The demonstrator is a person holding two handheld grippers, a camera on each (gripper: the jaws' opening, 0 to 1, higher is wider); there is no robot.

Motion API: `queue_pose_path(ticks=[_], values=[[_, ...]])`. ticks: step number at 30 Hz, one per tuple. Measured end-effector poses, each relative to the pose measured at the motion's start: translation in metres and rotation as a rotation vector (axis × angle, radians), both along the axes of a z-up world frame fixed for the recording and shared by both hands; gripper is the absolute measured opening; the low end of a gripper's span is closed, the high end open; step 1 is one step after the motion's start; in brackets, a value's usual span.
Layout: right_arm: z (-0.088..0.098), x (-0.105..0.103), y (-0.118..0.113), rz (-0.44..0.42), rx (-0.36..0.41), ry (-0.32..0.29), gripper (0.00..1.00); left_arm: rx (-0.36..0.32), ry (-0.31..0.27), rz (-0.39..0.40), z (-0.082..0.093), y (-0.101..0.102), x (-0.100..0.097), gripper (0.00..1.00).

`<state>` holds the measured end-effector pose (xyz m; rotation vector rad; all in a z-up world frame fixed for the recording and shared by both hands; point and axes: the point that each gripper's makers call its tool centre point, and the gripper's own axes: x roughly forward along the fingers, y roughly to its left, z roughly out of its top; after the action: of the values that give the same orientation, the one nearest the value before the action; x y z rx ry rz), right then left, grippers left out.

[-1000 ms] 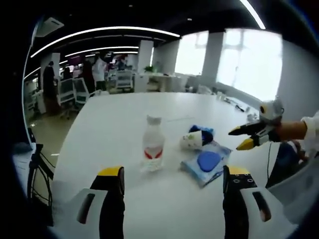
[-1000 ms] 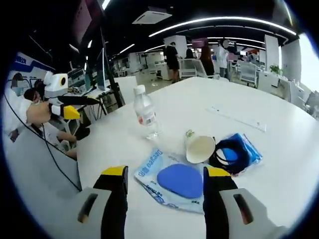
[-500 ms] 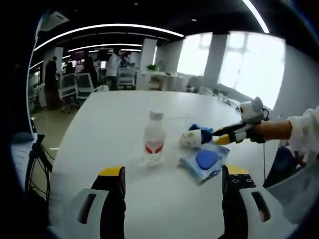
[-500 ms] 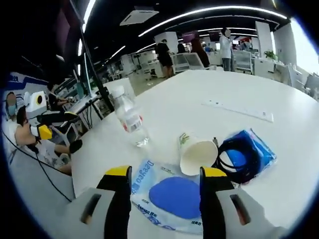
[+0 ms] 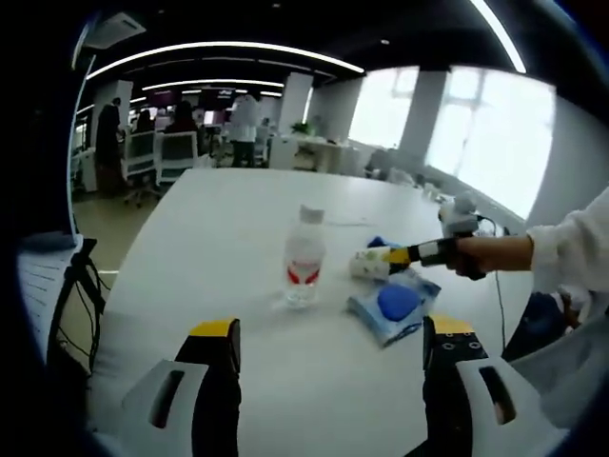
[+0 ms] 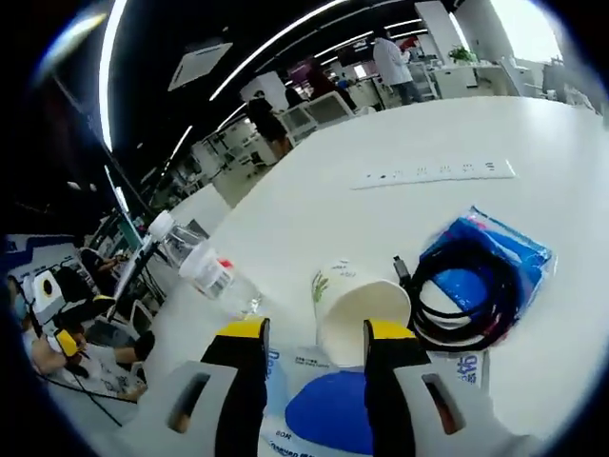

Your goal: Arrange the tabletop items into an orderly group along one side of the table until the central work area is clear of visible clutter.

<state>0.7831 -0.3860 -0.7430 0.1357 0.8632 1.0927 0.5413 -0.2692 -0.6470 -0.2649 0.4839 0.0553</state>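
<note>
A clear water bottle (image 5: pixel 303 267) with a red label stands near the middle of the white table (image 5: pixel 219 248). To its right a paper cup (image 5: pixel 366 264) lies on its side, next to a flat pack with a blue oval (image 5: pixel 395 305). My right gripper (image 5: pixel 398 255) reaches in from the right, its yellow tips at the cup. In the right gripper view the cup (image 6: pixel 357 305) lies mouth-on just beyond my right gripper (image 6: pixel 314 333), whose jaws stand narrowed but apart with nothing held. My left gripper (image 5: pixel 333 333) stands open, well short of the bottle.
A coil of black cable (image 6: pixel 466 295) rests on a blue pack right of the cup. A white power strip (image 6: pixel 438 173) lies farther along the table. The bottle (image 6: pixel 205 271) is left of the cup. Office chairs and standing people fill the background.
My right gripper has moved forward over the flat blue pack up to the cup, and its jaws have narrowed. The left gripper has stayed open, with its view shifted slightly.
</note>
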Motion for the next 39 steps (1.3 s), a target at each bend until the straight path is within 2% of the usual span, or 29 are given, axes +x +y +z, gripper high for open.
queue_pose_path(ticks=[3, 5, 11, 13, 16, 22, 26, 29, 33, 37, 39], values=[[-0.005, 0.004, 0.003, -0.017, -0.011, 0.005, 0.3, -0.027, -0.003, 0.009, 0.001, -0.002, -0.002, 0.76], [-0.009, 0.005, 0.006, -0.041, -0.007, 0.041, 0.29, -0.029, -0.003, 0.008, 0.001, -0.002, -0.002, 0.76], [-0.006, 0.004, 0.009, -0.047, -0.007, 0.023, 0.1, -0.036, -0.011, 0.013, 0.004, 0.0, -0.002, 0.76], [-0.005, 0.003, 0.008, -0.046, -0.01, 0.013, 0.04, -0.057, -0.014, 0.019, 0.004, -0.001, -0.002, 0.76], [-0.003, 0.003, 0.009, -0.047, 0.0, 0.016, 0.0, -0.058, -0.015, 0.019, 0.004, -0.002, -0.003, 0.76], [-0.005, 0.012, 0.013, -0.019, -0.001, -0.005, 0.0, -0.08, -0.017, 0.016, 0.003, -0.004, -0.002, 0.76], [0.001, 0.014, 0.014, -0.005, 0.007, -0.004, 0.0, -0.09, -0.021, 0.018, 0.003, -0.004, -0.003, 0.76], [0.009, 0.006, 0.014, 0.001, 0.014, -0.003, 0.0, -0.109, -0.025, 0.023, 0.001, -0.004, -0.002, 0.76], [0.018, 0.005, 0.015, 0.007, 0.025, -0.004, 0.0, -0.113, -0.026, 0.019, 0.001, -0.005, 0.0, 0.76], [0.028, 0.0, 0.02, 0.046, 0.036, 0.009, 0.0, -0.119, -0.03, 0.018, 0.001, -0.006, 0.0, 0.76], [0.033, -0.004, 0.022, 0.079, 0.024, -0.01, 0.0, -0.122, -0.031, 0.015, 0.001, -0.007, 0.0, 0.76]])
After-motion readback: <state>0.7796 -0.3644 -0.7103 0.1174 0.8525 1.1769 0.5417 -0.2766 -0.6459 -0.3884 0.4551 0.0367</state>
